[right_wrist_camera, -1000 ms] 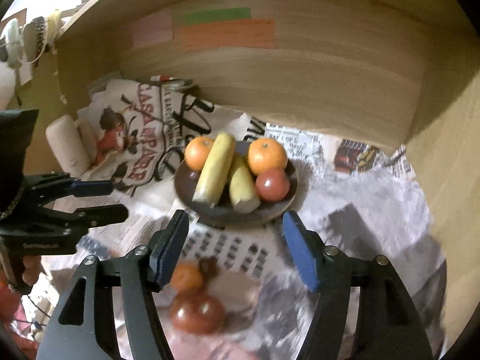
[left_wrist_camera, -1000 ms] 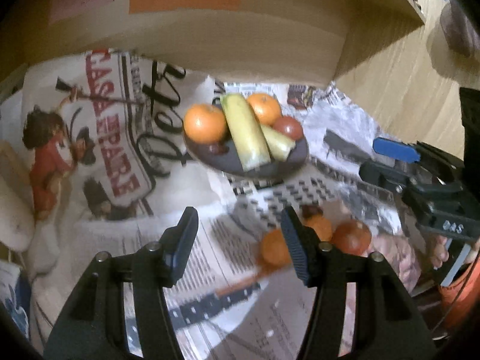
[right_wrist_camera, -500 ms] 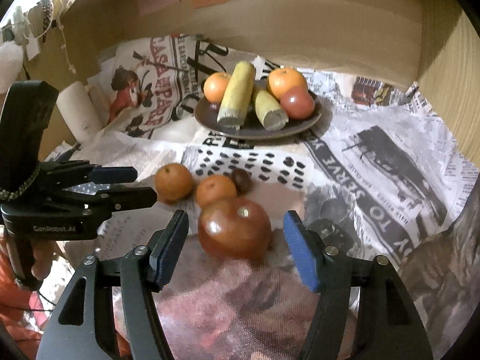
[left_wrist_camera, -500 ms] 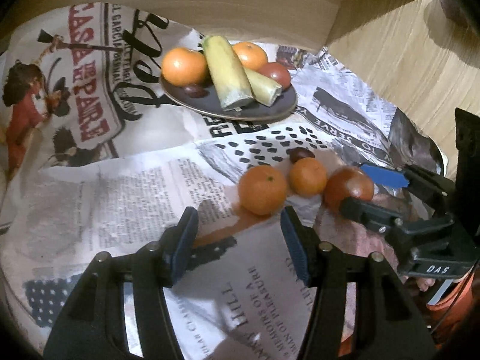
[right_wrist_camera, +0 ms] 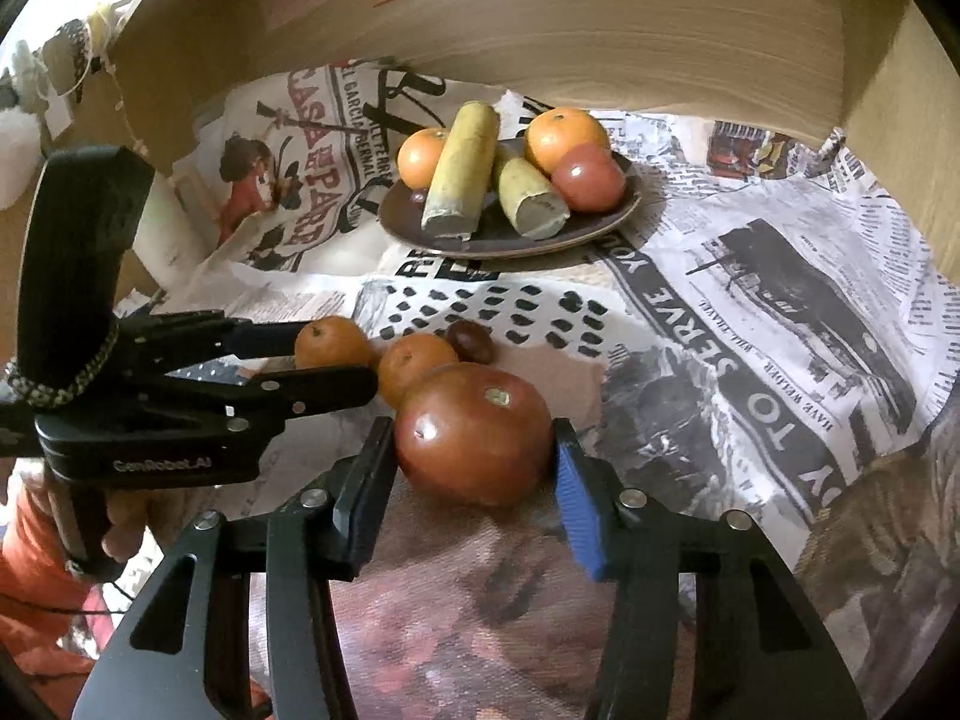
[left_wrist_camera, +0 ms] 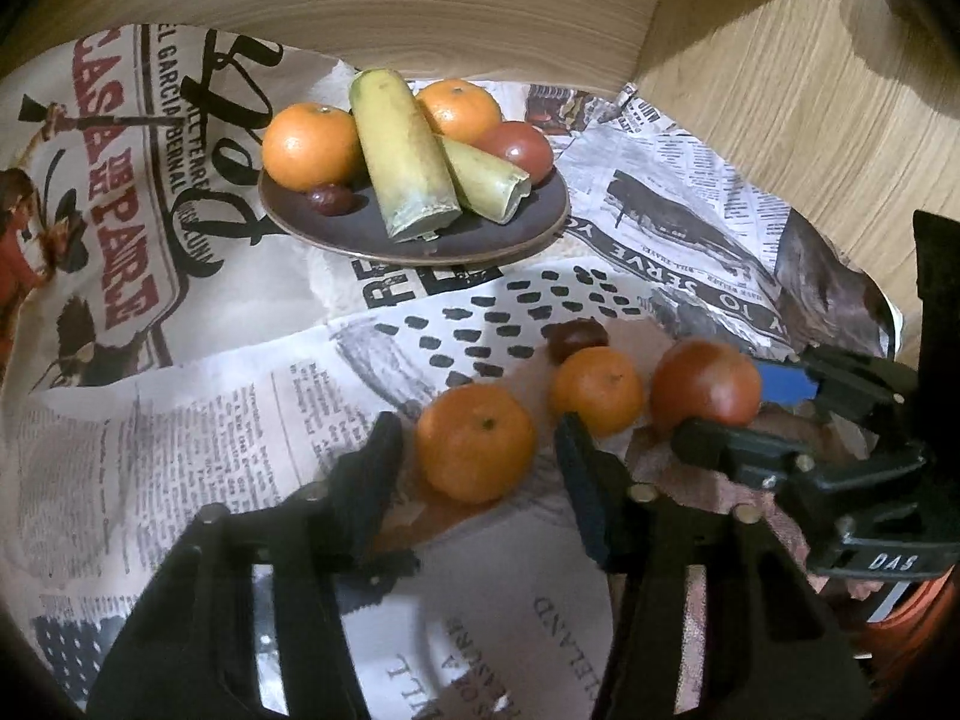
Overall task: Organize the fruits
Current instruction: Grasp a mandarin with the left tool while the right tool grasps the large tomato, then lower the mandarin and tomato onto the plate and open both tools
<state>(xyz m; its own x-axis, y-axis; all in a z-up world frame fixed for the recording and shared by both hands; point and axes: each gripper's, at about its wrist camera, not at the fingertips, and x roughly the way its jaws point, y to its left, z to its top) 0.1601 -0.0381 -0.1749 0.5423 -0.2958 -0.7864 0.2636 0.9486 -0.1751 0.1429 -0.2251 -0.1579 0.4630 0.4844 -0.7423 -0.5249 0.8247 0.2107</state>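
A brown plate (left_wrist_camera: 510,228) at the back holds two oranges, a tomato, two yellow-green stalks and a small dark fruit; it also shows in the right wrist view (right_wrist_camera: 606,225). On the newspaper in front lie two oranges, a small dark fruit (left_wrist_camera: 577,338) and a big red tomato (right_wrist_camera: 474,433). My left gripper (left_wrist_camera: 477,450) is open with the nearer orange (left_wrist_camera: 476,441) between its fingers, a gap on each side. My right gripper (right_wrist_camera: 474,450) has the tomato between its fingers, both pads touching it. The second orange (left_wrist_camera: 597,390) lies between the two grippers.
Newspaper sheets (right_wrist_camera: 780,312) cover the surface. A wooden wall (right_wrist_camera: 600,18) curves along the back and a wooden side panel (left_wrist_camera: 810,90) stands at the right. A white roll (right_wrist_camera: 162,228) lies at the left edge.
Both grippers have come down and forward from the plate to the loose fruit. The left one now straddles the near orange. The right one has narrowed onto the tomato.
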